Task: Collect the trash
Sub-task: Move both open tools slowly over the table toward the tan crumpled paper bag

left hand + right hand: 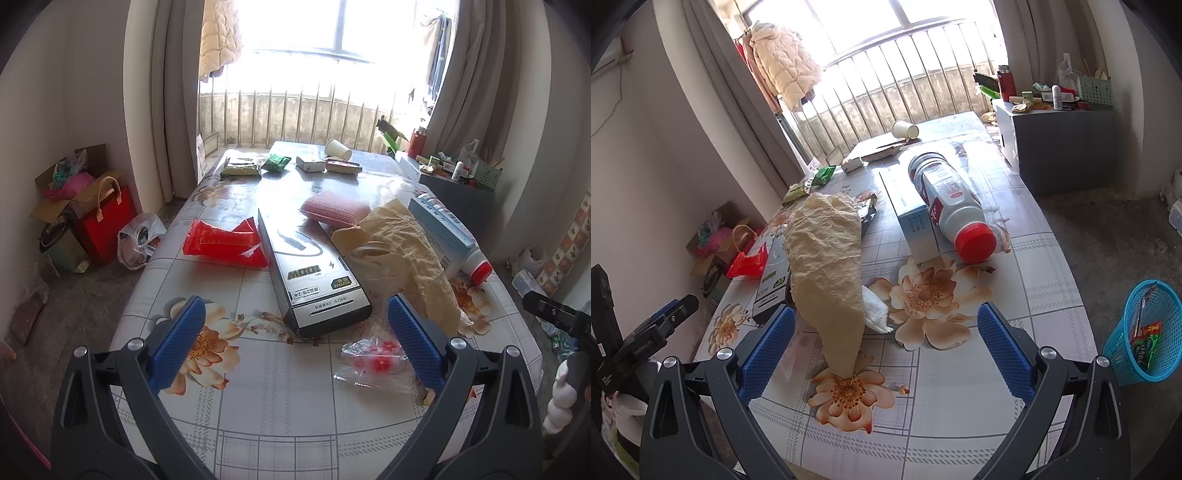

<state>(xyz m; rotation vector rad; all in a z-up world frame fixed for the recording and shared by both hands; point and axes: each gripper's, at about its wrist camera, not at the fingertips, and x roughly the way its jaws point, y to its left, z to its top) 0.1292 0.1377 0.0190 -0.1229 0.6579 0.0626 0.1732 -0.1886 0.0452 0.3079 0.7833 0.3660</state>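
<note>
Hovering above the near edge of the table (258, 424), both claws are spread wide and hold nothing. The left gripper (295, 343) faces the near end of a long silver box (314, 280), with a clear wrapper (373, 363) lying just beside its right finger. The right gripper (886, 347) looks onto a crumpled tan paper bag (827, 273), whose narrow near end lies between its fingers, with a white tissue (875, 314) tucked against the bag's right side.

The trash is strewn across the table, probably so each piece must be picked one by one: a red packet (221, 240) to the left of the silver box, a pink sponge (332, 206) beyond it, a bottle with a red cap (949, 206) lying on its side against a pale blue carton (908, 214), and small packets and a tipped paper cup (337, 148) at the far end.

On the floor to the right stands a blue mesh basket (1145, 306), which already holds a few wrappers, green and red among them. It seems to be the place for the rubbish. The right claw, being nearer to it, looks best placed to take the paper bag first.
</note>
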